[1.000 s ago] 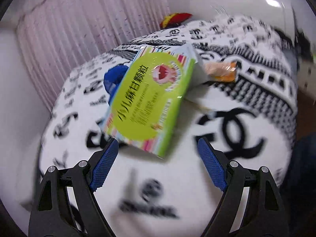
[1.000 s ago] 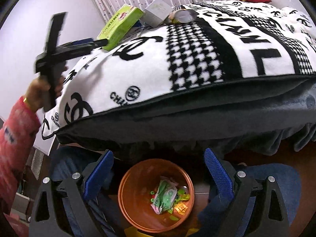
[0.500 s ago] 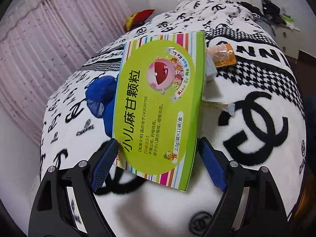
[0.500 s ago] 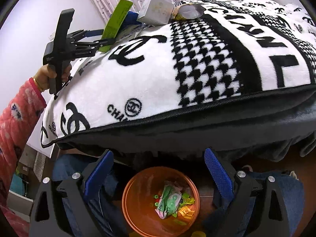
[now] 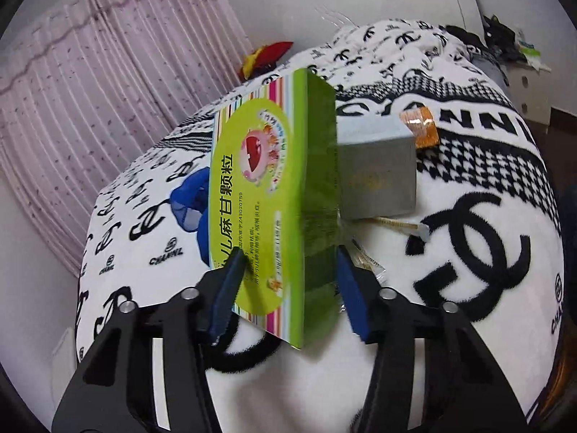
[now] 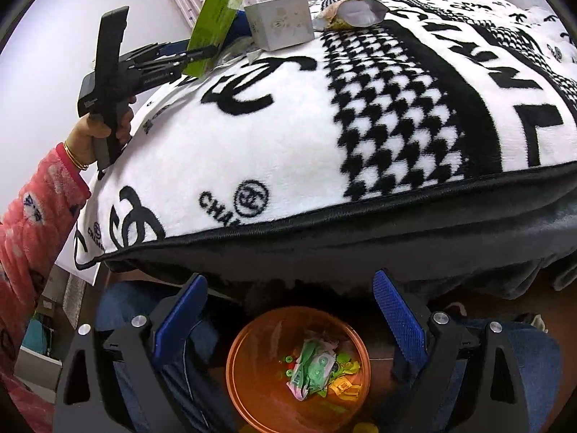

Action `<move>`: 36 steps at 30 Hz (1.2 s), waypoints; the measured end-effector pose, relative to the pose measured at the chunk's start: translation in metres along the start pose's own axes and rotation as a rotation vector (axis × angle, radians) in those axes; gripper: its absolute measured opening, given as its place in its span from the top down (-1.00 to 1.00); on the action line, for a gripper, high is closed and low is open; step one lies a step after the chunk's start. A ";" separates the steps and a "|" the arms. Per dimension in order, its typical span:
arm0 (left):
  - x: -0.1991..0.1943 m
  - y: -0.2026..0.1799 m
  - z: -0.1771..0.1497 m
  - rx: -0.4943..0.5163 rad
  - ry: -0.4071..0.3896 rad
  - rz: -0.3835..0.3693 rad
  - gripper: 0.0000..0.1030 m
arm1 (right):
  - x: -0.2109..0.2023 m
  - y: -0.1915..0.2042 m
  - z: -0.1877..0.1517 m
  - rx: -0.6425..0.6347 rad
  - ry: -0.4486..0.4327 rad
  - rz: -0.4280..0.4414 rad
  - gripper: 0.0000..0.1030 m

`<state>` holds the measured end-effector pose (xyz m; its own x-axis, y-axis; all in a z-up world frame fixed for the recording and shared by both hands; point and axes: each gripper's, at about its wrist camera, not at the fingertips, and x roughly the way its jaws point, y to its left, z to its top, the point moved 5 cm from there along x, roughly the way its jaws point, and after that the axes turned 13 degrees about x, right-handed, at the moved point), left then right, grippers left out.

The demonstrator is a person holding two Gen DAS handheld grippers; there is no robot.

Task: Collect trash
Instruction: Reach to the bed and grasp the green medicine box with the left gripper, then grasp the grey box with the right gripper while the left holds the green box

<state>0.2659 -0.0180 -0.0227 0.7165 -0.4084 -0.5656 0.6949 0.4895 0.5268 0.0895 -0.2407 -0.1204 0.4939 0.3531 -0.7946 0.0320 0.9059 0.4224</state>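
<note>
The step in hand is the pick-up of one more piece of trash from the bed (image 6: 252, 137): the left hand-held gripper (image 5: 288, 270) has just been closing its jaws, and its blue pads now press on both sides of the green medicine box (image 5: 274, 195), gripping it near its lower end. The box stands tilted on edge at the left, far part of the patterned blanket (image 5: 468, 288), just beside a grey carton (image 5: 375, 180), with a blue scrap (image 5: 191, 202) behind it and an orange wrapper (image 5: 422, 130) further off to the right. In the right wrist view the same box rises steeply from the blanket in that gripper, a hand (image 6: 97, 133) in a red patterned sleeve (image 6: 32, 223) working the tool. The right hand-held gripper (image 6: 288, 321) hangs wide and empty over the orange bin (image 6: 249, 397) on the floor at the foot of the bed, where some wrappers already lie. The next move probably calls for lifting the box clear of the carton and carrying it to the near edge and down over the bin before letting go. Compared with a second ago, the box lay flatter with the jaws wide and short of it; now it is tipped up on edge and clamped.
</note>
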 end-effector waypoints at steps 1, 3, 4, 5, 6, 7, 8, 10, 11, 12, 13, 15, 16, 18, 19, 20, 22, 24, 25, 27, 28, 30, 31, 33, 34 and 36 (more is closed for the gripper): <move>-0.003 0.001 0.000 -0.013 -0.009 0.006 0.12 | -0.001 0.000 -0.001 0.000 -0.001 0.002 -0.78; -0.009 0.008 0.000 -0.060 -0.030 0.015 0.20 | -0.003 0.001 -0.002 0.002 -0.003 0.009 -0.78; -0.011 0.011 -0.001 -0.078 -0.036 0.019 0.22 | -0.003 0.001 -0.002 0.001 -0.005 0.009 -0.78; -0.013 0.014 -0.002 -0.102 -0.041 0.029 0.26 | -0.004 0.002 -0.002 0.000 -0.006 0.010 -0.78; -0.015 0.017 -0.003 -0.118 -0.048 0.031 0.28 | -0.004 0.002 -0.003 -0.001 -0.006 0.010 -0.78; -0.018 0.020 -0.003 -0.143 -0.054 0.038 0.30 | -0.005 0.003 -0.003 -0.004 -0.007 0.011 -0.78; -0.021 0.024 -0.004 -0.168 -0.064 0.041 0.32 | -0.006 0.004 -0.004 -0.006 -0.008 0.011 -0.78; -0.024 0.028 -0.006 -0.208 -0.059 0.041 0.34 | -0.005 0.004 -0.004 -0.006 -0.006 0.011 -0.78; -0.024 0.032 -0.007 -0.238 -0.056 0.036 0.34 | -0.005 0.005 -0.004 -0.005 -0.005 0.013 -0.78; -0.025 0.035 -0.008 -0.259 -0.058 0.030 0.35 | -0.005 0.005 -0.005 -0.005 -0.005 0.013 -0.78; -0.026 0.039 -0.009 -0.290 -0.058 0.028 0.35 | -0.006 0.006 -0.005 -0.006 -0.008 0.014 -0.78; -0.026 0.041 -0.012 -0.322 -0.052 0.017 0.35 | -0.006 0.007 -0.005 -0.009 -0.008 0.014 -0.78; -0.027 0.042 -0.014 -0.336 -0.047 0.019 0.35 | -0.005 0.008 -0.005 -0.010 -0.008 0.017 -0.78; -0.030 0.043 -0.016 -0.356 -0.056 0.021 0.36 | -0.004 0.009 -0.004 -0.015 -0.005 0.017 -0.78; -0.032 0.044 -0.016 -0.371 -0.067 0.020 0.36 | -0.003 0.010 -0.005 -0.017 -0.002 0.017 -0.78; -0.036 0.045 -0.017 -0.390 -0.086 0.011 0.36 | -0.002 0.011 -0.005 -0.018 0.001 0.017 -0.78; -0.041 0.048 -0.019 -0.419 -0.109 0.009 0.36 | -0.001 0.012 -0.005 -0.019 0.004 0.017 -0.78; -0.047 0.050 -0.019 -0.441 -0.132 0.009 0.37 | -0.001 0.014 -0.004 -0.025 0.001 0.018 -0.78; -0.048 0.051 -0.019 -0.450 -0.139 0.003 0.37 | -0.002 0.016 -0.003 -0.030 -0.004 0.020 -0.78; -0.052 0.051 -0.020 -0.465 -0.149 0.003 0.38 | -0.005 0.018 -0.001 -0.039 -0.014 0.023 -0.78; -0.055 0.051 -0.021 -0.475 -0.158 0.000 0.39 | -0.008 0.021 0.001 -0.052 -0.026 0.026 -0.78; -0.060 0.050 -0.023 -0.484 -0.166 -0.001 0.40 | -0.010 0.024 0.006 -0.069 -0.043 0.026 -0.78; -0.062 0.049 -0.025 -0.495 -0.166 -0.005 0.41 | -0.011 0.026 0.011 -0.077 -0.057 0.023 -0.78; -0.066 0.049 -0.031 -0.536 -0.180 -0.033 0.41 | -0.012 0.029 0.017 -0.081 -0.070 0.028 -0.78; -0.068 0.050 -0.033 -0.547 -0.182 -0.034 0.41 | -0.012 0.031 0.022 -0.083 -0.082 0.028 -0.78; -0.074 0.052 -0.039 -0.583 -0.198 -0.051 0.41 | -0.013 0.034 0.029 -0.087 -0.095 0.031 -0.78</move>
<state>0.2468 0.0671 0.0218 0.7202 -0.5500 -0.4228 0.6203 0.7835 0.0374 0.1093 -0.2215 -0.0834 0.5737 0.3608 -0.7353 -0.0582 0.9134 0.4028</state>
